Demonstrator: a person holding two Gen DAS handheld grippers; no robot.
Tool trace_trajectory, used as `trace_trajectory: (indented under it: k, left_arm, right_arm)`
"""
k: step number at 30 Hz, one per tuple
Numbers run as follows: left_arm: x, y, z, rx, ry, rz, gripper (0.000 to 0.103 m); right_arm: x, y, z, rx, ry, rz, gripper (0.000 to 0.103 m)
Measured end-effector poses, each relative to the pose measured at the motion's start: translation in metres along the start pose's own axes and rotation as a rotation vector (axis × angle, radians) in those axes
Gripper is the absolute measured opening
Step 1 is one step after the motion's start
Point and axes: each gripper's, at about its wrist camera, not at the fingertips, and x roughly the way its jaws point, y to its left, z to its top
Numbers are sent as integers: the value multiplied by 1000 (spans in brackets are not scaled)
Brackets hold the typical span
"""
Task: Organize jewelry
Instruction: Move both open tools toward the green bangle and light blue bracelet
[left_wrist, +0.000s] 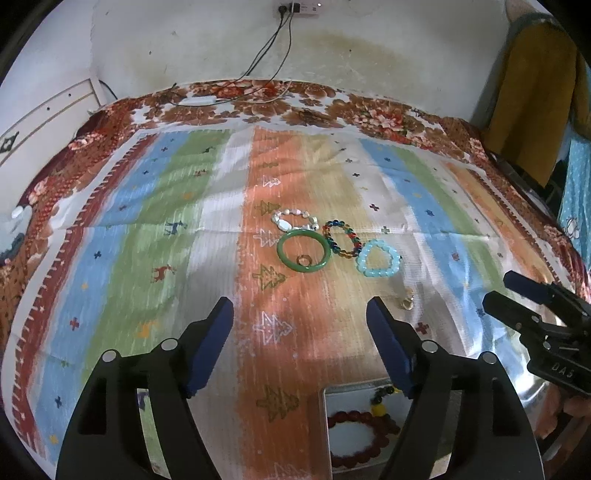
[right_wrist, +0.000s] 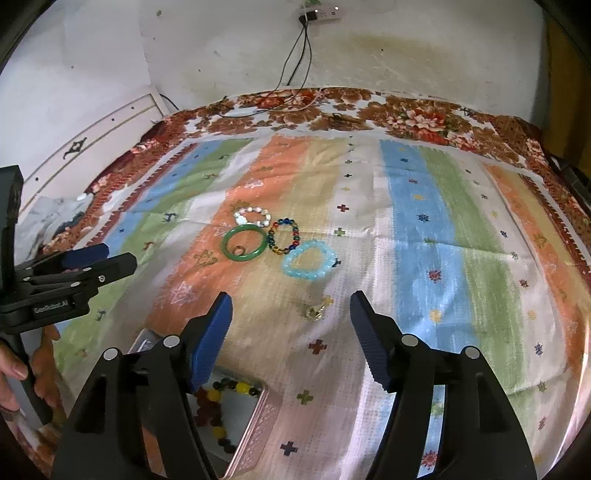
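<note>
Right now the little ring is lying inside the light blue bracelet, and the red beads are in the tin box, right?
Not quite. The little ring lies inside the green bangle, not the light blue bracelet, which has only cloth inside it. The left wrist view shows this clearly. The red beads are in the tin box, as you said.

I see a matt woven striped cloth (left_wrist: 177, 229), a glossy smooth green bangle (left_wrist: 303, 251), shiny glassy blue beads (left_wrist: 378, 258), a small gold metal clasp (right_wrist: 316, 312), and ribbed blue pads (right_wrist: 212, 339) on matt black plastic.
</note>
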Motion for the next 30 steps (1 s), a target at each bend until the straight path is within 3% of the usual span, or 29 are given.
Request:
trace_trajectory:
  k: [17, 30]
  left_arm:
    - [35, 4, 25, 10, 19, 29, 85]
    - [59, 12, 36, -15, 51, 38, 87]
  right_arm:
    - [32, -18, 18, 39, 15, -15, 79]
    - [50, -24, 28, 40, 30, -19, 81]
